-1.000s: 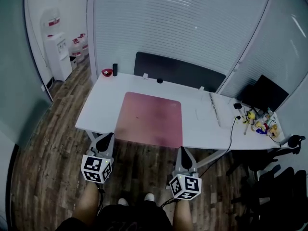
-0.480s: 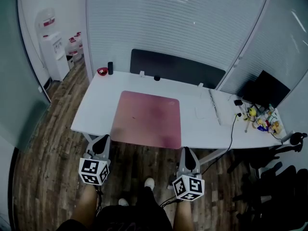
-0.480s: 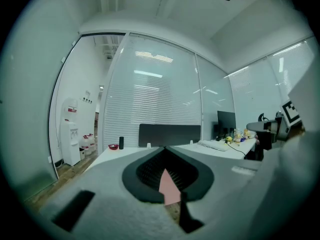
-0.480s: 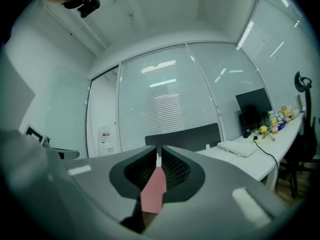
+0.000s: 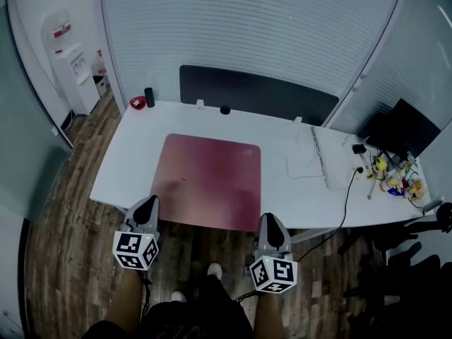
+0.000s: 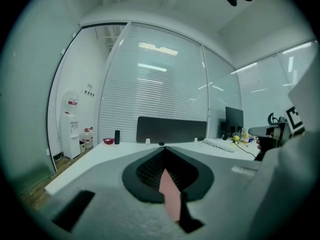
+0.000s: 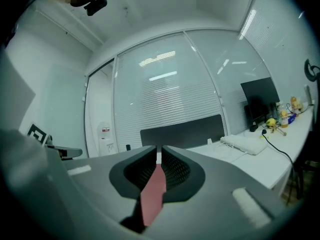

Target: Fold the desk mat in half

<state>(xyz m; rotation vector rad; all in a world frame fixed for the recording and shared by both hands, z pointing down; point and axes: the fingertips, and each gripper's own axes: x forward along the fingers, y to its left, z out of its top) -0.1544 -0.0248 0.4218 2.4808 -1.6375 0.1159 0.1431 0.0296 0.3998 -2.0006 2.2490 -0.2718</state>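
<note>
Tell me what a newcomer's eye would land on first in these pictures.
The pink desk mat stands out, lying flat in the middle of the white desk, by its near edge. Close to its two near corners point the left gripper, jaws together, and the right gripper, jaws just opened a crack, pink mat showing through the gap. Behind the desk, a dark panel stands against pale blinds.

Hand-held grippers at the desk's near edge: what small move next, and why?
Probably open both jaws wider. The left hand-held gripper is shut; the right hand-held gripper has just been opening, only a crack, nothing between its jaws; the desk mat lies flat just ahead.
</note>
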